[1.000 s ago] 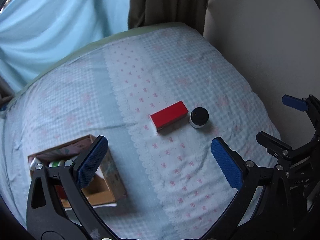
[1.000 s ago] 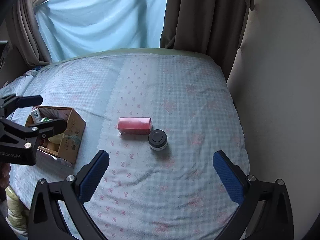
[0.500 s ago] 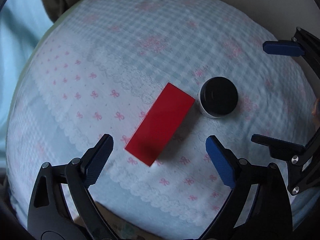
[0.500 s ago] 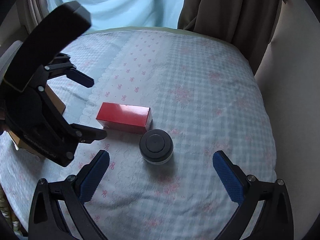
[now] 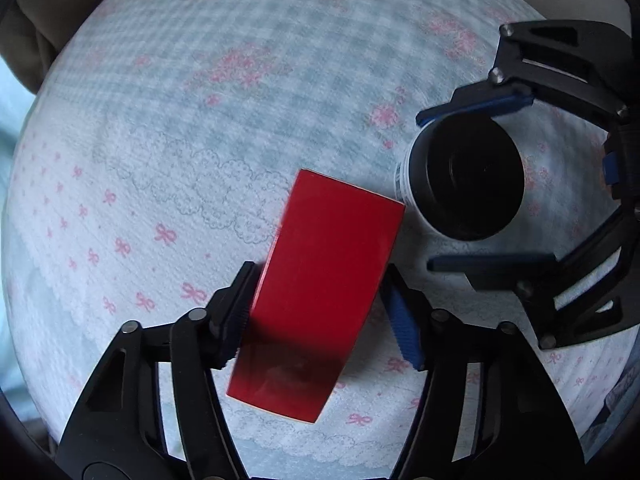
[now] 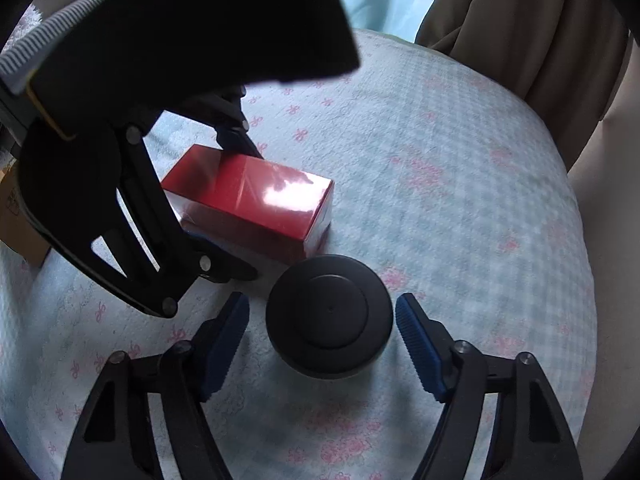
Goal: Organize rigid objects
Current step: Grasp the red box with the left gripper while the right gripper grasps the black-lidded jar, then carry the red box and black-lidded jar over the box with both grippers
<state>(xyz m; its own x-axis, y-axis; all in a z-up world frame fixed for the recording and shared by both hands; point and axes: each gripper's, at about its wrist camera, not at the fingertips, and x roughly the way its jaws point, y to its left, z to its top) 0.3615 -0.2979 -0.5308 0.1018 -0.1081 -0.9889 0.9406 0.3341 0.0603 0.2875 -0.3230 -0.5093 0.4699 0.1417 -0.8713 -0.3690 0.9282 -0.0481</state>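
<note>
A red box [image 5: 320, 280] lies on the patterned bed cover; it also shows in the right wrist view [image 6: 256, 200]. My left gripper [image 5: 320, 312] straddles its near half, the pads [image 5: 240, 312] close against its long sides. A round jar with a black lid [image 6: 328, 316] stands just right of the box, also seen in the left wrist view [image 5: 468, 176]. My right gripper [image 6: 322, 344] is open around the jar, with gaps on both sides of the lid. In the left wrist view the right gripper [image 5: 480, 184] brackets the jar.
The bed cover [image 6: 460, 220] is light blue with pink bows and lace bands. A cardboard box's corner [image 6: 16, 220] shows at the left edge. Brown curtains [image 6: 540, 20] and a cream wall [image 6: 608, 240] border the bed on the right.
Both grippers have come down onto the bed. The left has narrowed around the red box, and the right has moved in around the black-lidded jar.
</note>
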